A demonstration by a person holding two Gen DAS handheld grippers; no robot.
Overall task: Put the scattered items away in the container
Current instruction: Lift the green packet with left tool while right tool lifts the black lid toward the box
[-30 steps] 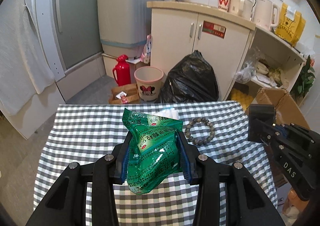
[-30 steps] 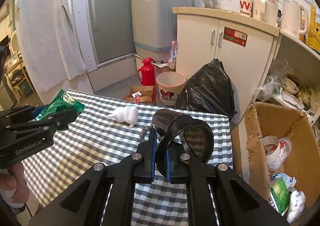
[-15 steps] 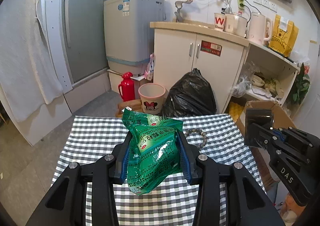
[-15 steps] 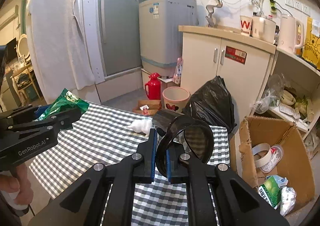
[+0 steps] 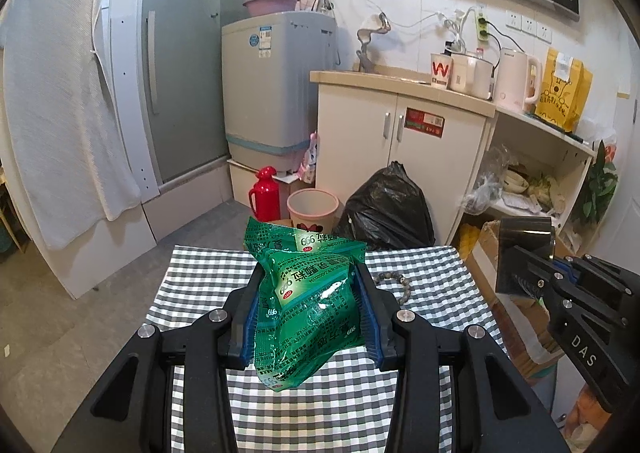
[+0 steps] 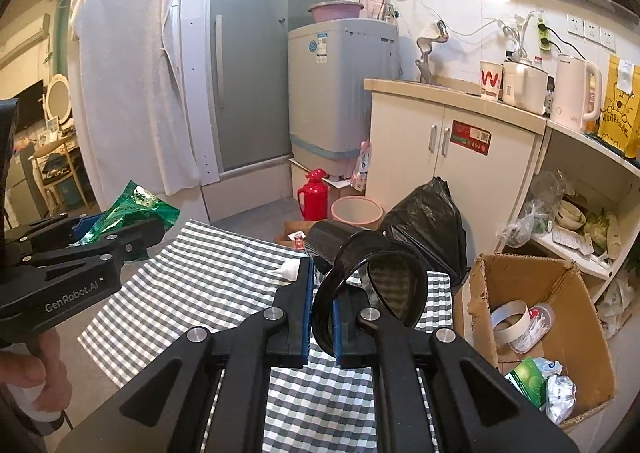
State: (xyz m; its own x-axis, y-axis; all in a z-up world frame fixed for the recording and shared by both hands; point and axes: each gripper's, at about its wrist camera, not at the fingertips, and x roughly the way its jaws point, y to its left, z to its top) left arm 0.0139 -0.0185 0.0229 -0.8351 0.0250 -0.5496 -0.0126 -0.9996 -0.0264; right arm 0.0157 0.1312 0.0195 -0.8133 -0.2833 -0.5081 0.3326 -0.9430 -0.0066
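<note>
My left gripper [image 5: 308,285] is shut on a green foil packet [image 5: 308,301], held well above the checked tablecloth [image 5: 200,285]. My right gripper [image 6: 321,285] is shut on the rim of a dark translucent cup [image 6: 376,281], also lifted over the table; the same cup [image 5: 524,249] shows at the right of the left wrist view. A bead bracelet [image 5: 394,285] and a crumpled white tissue [image 6: 290,269] lie on the cloth. The open cardboard box [image 6: 532,317] stands on the floor right of the table, holding a tape roll, a green pack and wrappers.
Beyond the table stand a black rubbish bag [image 5: 386,209], a pink bin [image 5: 313,209], a red flask [image 5: 262,195], a washing machine [image 5: 276,85] and a white cabinet [image 5: 400,133]. A hand [image 6: 36,377] grips the left tool's handle.
Both grippers have risen and drawn back from the table with their loads; the table looks smaller and lower, and more of the cardboard box shows on the right.
</note>
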